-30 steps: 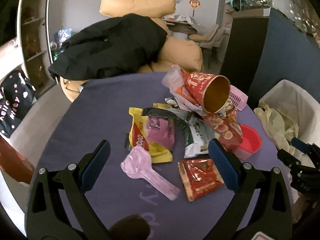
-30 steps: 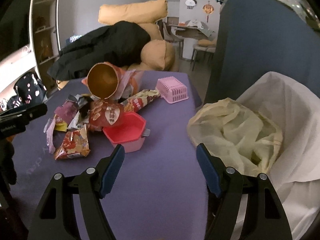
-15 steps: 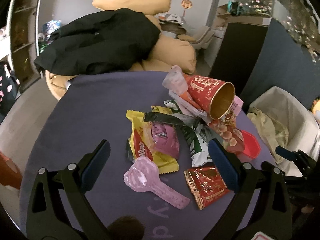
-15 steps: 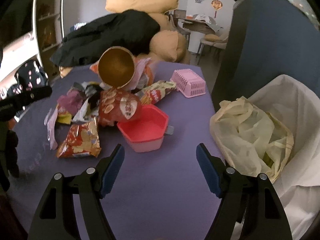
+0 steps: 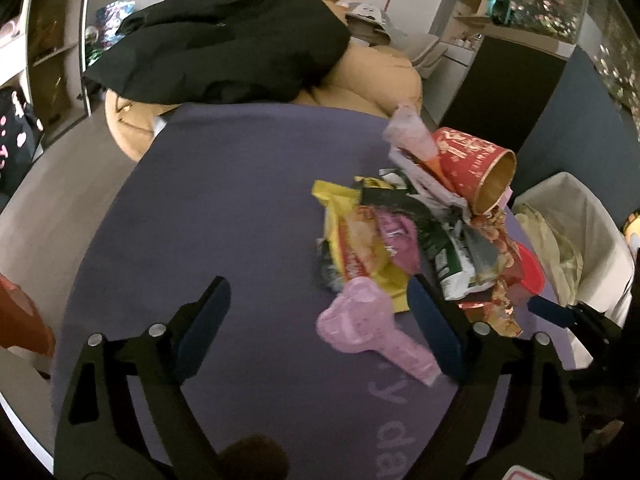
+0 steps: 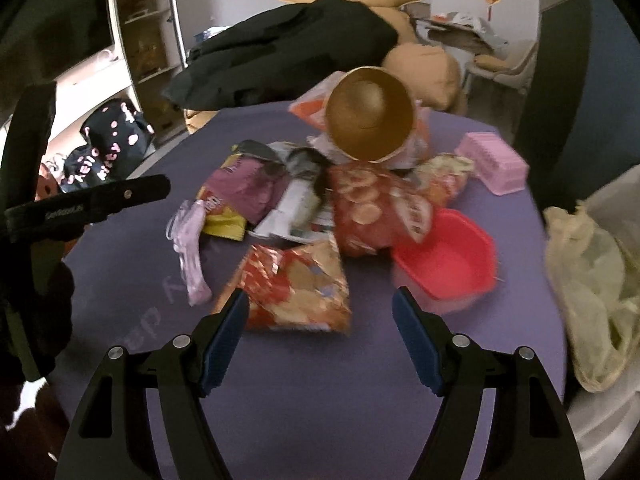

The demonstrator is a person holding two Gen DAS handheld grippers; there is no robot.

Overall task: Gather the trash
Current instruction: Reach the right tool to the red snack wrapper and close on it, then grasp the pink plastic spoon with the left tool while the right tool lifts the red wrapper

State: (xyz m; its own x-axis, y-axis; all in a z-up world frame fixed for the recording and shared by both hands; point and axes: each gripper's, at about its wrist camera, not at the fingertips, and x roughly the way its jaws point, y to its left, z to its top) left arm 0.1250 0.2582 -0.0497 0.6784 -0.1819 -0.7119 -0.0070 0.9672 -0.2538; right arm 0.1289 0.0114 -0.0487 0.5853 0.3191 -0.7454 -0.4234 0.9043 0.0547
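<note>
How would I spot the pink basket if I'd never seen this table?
Start at the purple table and find the heap of snack wrappers topped by a tipped red paper cup. Look to the far right of it, near the table's edge: the pink basket sits apart, a ribbed, box-shaped piece lying upside down.

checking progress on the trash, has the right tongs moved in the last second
Yes. The right tongs have swung left, away from the white bin and toward the pile; the red snack bag now lies right between its open jaws.

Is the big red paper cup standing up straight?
No, the red paper cup lies tipped on its side atop the wrapper pile, its gold inside facing the right tongs' camera.
</note>
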